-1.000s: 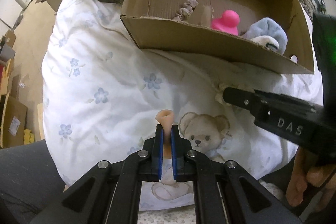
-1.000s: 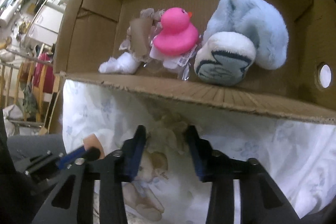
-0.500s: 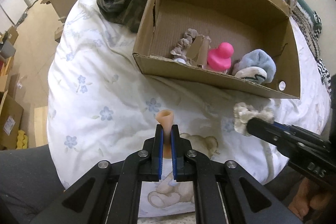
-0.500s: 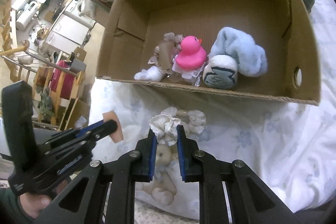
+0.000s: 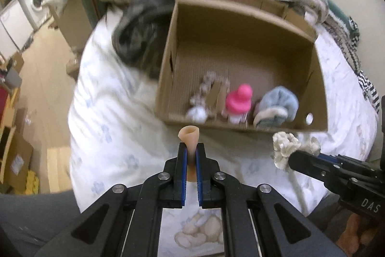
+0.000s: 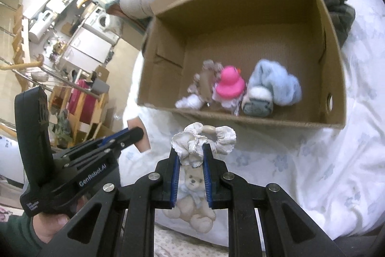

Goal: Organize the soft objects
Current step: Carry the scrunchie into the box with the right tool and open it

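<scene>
My left gripper (image 5: 190, 148) is shut on a small beige soft piece (image 5: 189, 136), held above the bed in front of the cardboard box (image 5: 240, 125). My right gripper (image 6: 191, 148) is shut on a cream ruffled scrunchie (image 6: 204, 136), also raised before the box (image 6: 264, 121); it shows in the left wrist view (image 5: 285, 148) too. Inside the box lie a pink rubber duck (image 6: 228, 86), a blue-and-white plush sock (image 6: 272, 90), a beige scrunchie on a card (image 6: 207, 78) and a white soft piece (image 6: 190, 101).
The box stands on a white floral duvet (image 6: 324, 172) with a teddy-bear print (image 6: 192, 204). Dark clothing (image 5: 139, 40) lies left of the box. Blankets are piled behind it. The floor, shelves and cartons are off the bed's left side (image 5: 19, 100).
My right gripper closed on the cream scrunchie and lifted it off the duvet. Both grippers rose and pulled back, so the box now looks farther and lower.
</scene>
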{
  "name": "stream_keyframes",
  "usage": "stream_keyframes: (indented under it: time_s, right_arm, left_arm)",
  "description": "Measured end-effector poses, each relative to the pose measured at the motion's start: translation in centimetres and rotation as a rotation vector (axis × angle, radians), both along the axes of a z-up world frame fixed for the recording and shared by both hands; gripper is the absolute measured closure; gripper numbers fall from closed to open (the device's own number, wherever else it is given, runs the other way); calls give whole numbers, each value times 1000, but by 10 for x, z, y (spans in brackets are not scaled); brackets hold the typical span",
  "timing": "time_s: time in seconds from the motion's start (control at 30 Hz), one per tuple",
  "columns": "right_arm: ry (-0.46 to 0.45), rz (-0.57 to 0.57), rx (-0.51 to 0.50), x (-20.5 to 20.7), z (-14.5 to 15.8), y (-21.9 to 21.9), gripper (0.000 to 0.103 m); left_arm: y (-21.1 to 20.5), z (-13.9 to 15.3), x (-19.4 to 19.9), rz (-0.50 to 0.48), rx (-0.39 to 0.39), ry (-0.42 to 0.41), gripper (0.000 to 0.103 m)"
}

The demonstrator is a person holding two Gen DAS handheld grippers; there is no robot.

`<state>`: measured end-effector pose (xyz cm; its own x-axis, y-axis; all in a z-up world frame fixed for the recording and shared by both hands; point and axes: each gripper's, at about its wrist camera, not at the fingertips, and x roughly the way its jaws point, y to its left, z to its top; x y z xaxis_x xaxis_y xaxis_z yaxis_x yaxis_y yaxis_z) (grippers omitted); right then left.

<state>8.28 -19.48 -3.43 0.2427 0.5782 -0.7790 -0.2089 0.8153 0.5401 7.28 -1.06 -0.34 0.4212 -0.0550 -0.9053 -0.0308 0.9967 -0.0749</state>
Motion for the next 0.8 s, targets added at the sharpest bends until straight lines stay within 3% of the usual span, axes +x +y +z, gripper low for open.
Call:
stream_keyframes:
  time_s: [0.4,0.57,0.7,0.8]
  right_arm:
    - [-194,-51,66,29,63,-30,83]
    - [-228,-115,74,44,46,-42,83]
    - [-162,-145,35,53,21,-45,83]
    - [-148,-141,7,59,13,-40,83]
  left_arm:
    - [0,48,54,-24,0,-115,97]
    - [2,26,88,-47,-25,-90,97]
    - [-4,4,91,-85,-19,-117,97]
    - [-6,-9,94,-60,-38,-94,97]
